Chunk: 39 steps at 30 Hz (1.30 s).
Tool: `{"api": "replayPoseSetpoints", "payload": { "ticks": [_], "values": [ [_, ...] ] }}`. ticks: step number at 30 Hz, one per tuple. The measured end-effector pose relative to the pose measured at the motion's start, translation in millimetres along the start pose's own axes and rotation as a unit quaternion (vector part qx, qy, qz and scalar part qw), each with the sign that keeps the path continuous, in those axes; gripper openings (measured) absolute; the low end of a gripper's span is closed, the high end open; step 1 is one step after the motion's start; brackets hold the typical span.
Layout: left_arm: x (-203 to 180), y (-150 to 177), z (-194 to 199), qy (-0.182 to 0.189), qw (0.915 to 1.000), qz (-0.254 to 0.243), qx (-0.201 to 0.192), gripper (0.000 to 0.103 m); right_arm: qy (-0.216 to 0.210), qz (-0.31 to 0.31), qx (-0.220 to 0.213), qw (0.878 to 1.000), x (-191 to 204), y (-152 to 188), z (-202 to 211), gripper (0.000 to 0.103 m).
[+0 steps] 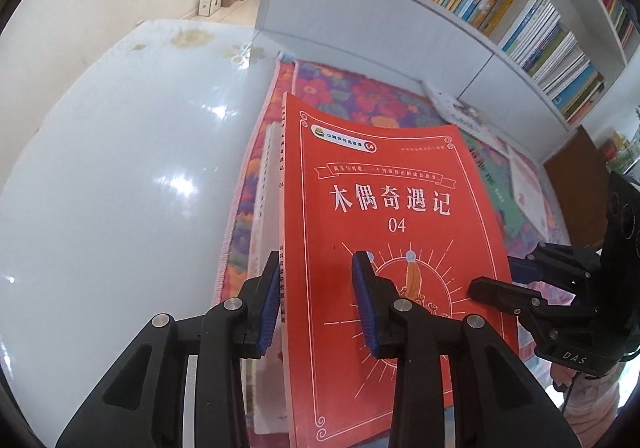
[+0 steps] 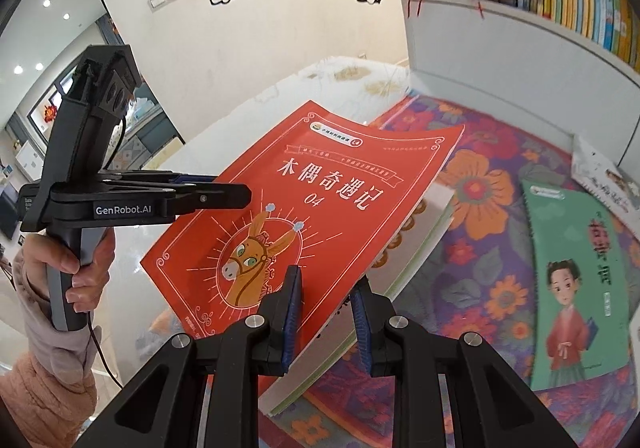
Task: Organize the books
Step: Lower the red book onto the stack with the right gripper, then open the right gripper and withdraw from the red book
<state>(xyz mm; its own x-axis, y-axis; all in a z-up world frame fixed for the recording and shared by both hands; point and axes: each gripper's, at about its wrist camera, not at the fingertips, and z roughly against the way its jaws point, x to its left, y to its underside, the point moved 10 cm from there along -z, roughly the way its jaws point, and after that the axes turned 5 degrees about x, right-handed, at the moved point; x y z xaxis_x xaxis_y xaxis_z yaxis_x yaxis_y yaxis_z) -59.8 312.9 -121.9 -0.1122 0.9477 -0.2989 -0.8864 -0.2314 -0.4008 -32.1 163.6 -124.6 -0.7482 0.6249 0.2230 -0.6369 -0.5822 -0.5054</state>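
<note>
The red book (image 1: pixel 384 232) is being gripped at its spine edge by the left tool (image 1: pixel 316 304) and at its page edge by the right tool (image 2: pixel 326 322), both angled steeply downward over the floral mat (image 2: pixel 480 248).

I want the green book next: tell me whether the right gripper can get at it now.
Probably not yet: the right gripper is shut on the red book. The green book itself lies uncovered on the mat.

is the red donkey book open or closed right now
Closed: the red book shows only its front cover, pages together, pinched by the left gripper and right gripper.
</note>
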Motion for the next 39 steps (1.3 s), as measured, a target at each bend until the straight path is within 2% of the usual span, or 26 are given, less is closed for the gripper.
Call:
{"api": "replayPoseSetpoints", "payload": {
  "ticks": [4, 15, 17, 19, 21, 24, 30, 36, 39],
  "values": [
    [3, 3, -9, 0.000, 1.0000, 0.005, 0.007, 0.031, 0.003, -0.003, 0.011, 1.000, -1, 4, -11, 0.024],
    [4, 5, -9, -0.037, 0.9992, -0.015, -0.004, 0.036, -0.012, -0.019, 0.026, 0.999, -5, 11, -27, 0.025],
    [4, 6, -9, -0.057, 0.9981, -0.021, -0.005, 0.036, -0.014, -0.020, 0.025, 0.999, -6, 10, -28, 0.025],
    [6, 6, -10, -0.105, 0.9939, -0.034, -0.003, 0.036, -0.012, -0.017, 0.024, 0.999, -7, 10, -29, 0.026],
    [5, 5, -12, -0.123, 0.9914, -0.045, -0.005, 0.036, -0.007, -0.014, 0.023, 1.000, -7, 9, -29, 0.027],
    [6, 2, -13, -0.126, 0.9911, -0.041, -0.007, 0.036, -0.003, -0.017, 0.021, 1.000, -7, 9, -30, 0.028],
    [14, -4, -10, -0.107, 0.9939, -0.017, -0.017, 0.037, -0.004, -0.033, 0.016, 0.999, -6, 11, -27, 0.031],
    [15, -6, 15, -0.115, 0.9924, -0.005, -0.043, 0.038, 0.036, -0.059, 0.018, 0.997, -20, 13, -21, 0.033],
    [9, -7, 26, -0.121, 0.9911, -0.006, -0.055, 0.039, 0.028, -0.069, 0.012, 0.997, -25, 14, -13, 0.033]
  ]
}}
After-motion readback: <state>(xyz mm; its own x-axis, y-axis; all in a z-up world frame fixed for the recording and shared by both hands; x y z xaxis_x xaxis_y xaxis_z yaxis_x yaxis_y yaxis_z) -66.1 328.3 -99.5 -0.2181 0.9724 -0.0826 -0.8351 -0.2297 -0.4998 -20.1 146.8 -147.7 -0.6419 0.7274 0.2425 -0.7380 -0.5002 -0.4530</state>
